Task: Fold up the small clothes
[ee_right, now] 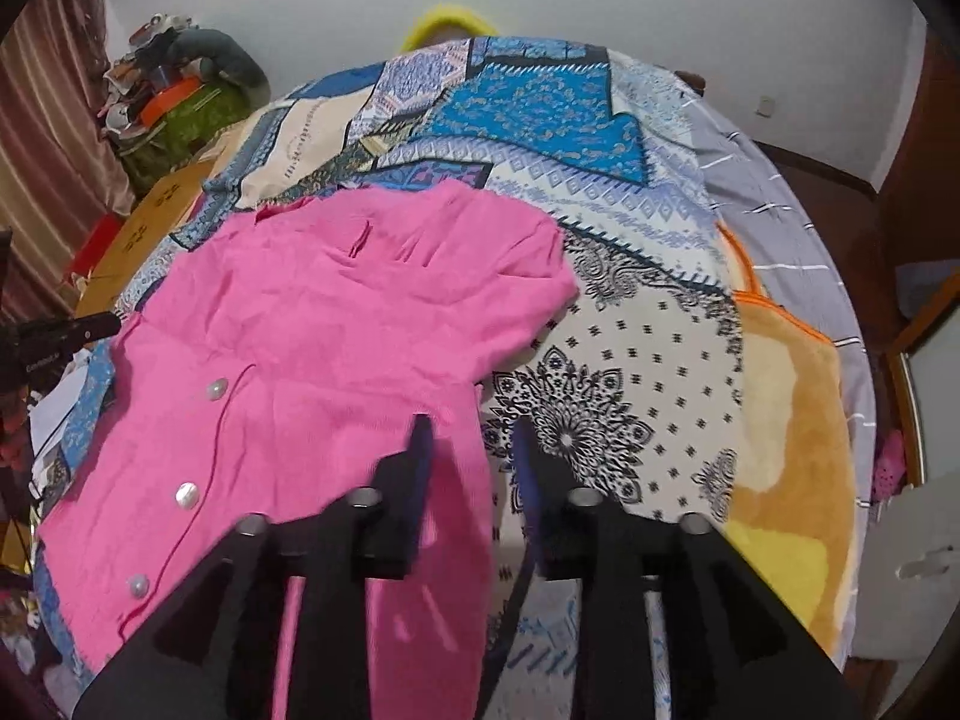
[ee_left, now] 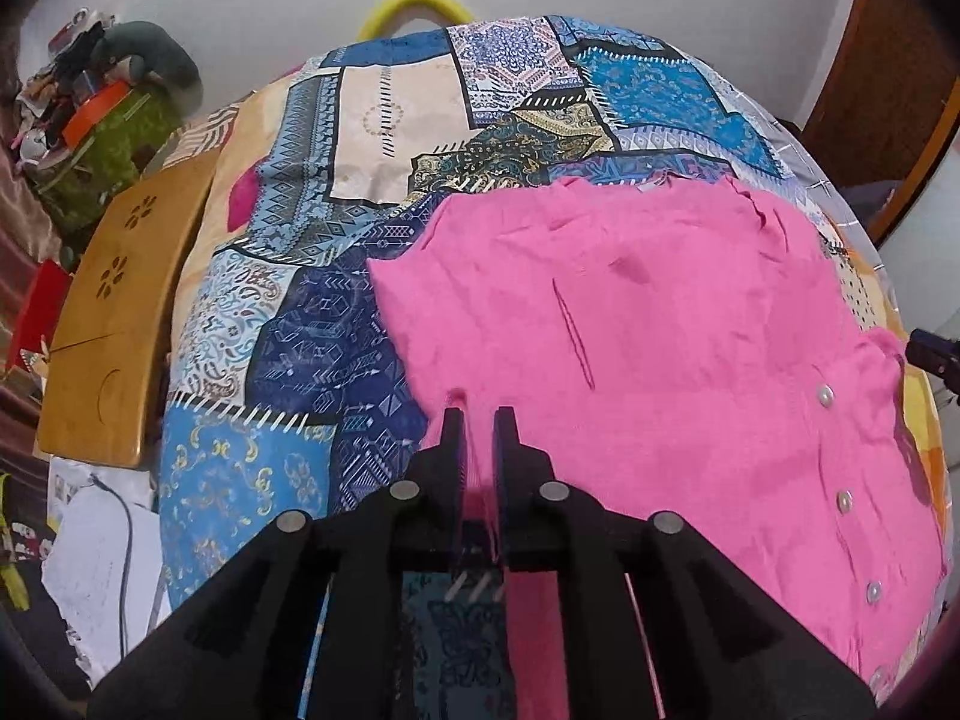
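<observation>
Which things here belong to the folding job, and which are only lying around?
For the job:
pink shirt
left hand-held gripper, shut on the shirt's edge
right hand-held gripper, open at the other edge

Lying about:
patterned bedsheet
wooden lap table
orange blanket

A patchwork-print bedsheet [ee_left: 336,252] covered the bed. A wooden board [ee_left: 114,324] lay beside it, an orange blanket [ee_right: 786,450] on it, a yellow hoop [ee_left: 414,6] behind.
</observation>
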Available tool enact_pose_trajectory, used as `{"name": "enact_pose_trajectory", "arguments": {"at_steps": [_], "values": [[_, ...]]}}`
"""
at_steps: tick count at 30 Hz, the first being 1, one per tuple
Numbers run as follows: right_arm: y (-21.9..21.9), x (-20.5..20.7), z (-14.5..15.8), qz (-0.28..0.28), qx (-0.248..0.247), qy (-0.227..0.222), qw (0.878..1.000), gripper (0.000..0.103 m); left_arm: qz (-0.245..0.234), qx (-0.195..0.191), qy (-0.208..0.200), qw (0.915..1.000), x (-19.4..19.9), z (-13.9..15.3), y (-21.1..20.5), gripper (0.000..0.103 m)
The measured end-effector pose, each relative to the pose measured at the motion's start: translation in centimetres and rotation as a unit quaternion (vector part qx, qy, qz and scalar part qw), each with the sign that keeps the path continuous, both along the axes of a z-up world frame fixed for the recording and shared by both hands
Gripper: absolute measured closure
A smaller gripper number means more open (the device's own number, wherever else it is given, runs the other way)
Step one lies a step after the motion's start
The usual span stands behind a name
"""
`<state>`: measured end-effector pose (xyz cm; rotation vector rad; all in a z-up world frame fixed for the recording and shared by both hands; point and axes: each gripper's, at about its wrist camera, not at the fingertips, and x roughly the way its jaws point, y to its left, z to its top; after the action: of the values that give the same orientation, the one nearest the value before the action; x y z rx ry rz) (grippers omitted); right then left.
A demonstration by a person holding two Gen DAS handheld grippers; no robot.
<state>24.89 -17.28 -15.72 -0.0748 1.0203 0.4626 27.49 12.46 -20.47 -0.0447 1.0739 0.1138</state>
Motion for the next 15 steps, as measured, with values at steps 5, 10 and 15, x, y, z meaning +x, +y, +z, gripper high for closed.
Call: {"name": "enact_pose_trajectory", "arguments": {"at_steps": [5, 10, 15], "values": [[-0.7, -1.6, 1.7, 0.001, -0.003, -0.013, 1.000, 0.064, 0.006, 0.002, -0.021, 0.9998, -1.7, 1.7, 0.3, 0.068], [-1.1, -3.0, 2.6, 0.002, -0.010, -0.021, 1.000, 0.059, 0.002, 0.009, -0.044, 0.9990, -3.8, 3.7, 0.1, 0.058], [-1.6, -4.4, 2.7, -0.005, -0.013, -0.014, 1.000, 0.039, -0.004, 0.013, -0.057, 0.9983, -5.9, 4.9, -0.4, 0.038]]}}
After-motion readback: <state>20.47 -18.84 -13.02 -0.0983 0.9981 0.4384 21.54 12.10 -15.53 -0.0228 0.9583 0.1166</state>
